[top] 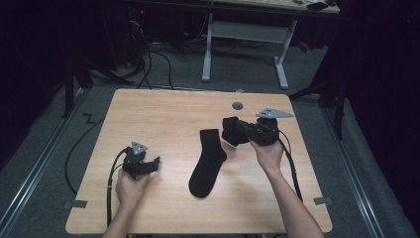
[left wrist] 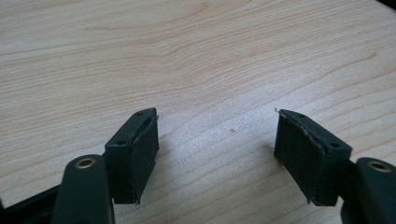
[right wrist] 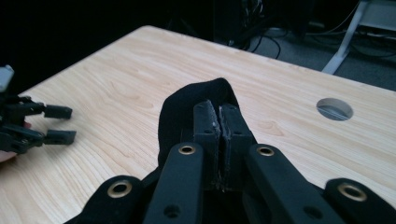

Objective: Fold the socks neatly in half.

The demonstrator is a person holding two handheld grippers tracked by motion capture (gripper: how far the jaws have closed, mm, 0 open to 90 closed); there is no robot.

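A black sock (top: 208, 162) lies flat in the middle of the wooden table (top: 163, 109), cuff toward the far side. A second black sock (top: 230, 133) hangs bunched above the table to its right, and my right gripper (top: 237, 133) is shut on it. In the right gripper view the pads press together on the fabric of that black sock (right wrist: 180, 109), which wraps over my right gripper (right wrist: 219, 116). My left gripper (top: 154, 164) rests low at the table's left, open, with only bare wood between its jaws (left wrist: 217, 126). The right gripper view also catches the left gripper (right wrist: 51, 123).
A round cable hole (top: 237, 105) sits near the table's far edge. Beyond the table stand a white desk frame (top: 242, 37) and loose floor cables (top: 148, 64). The surroundings are dark.
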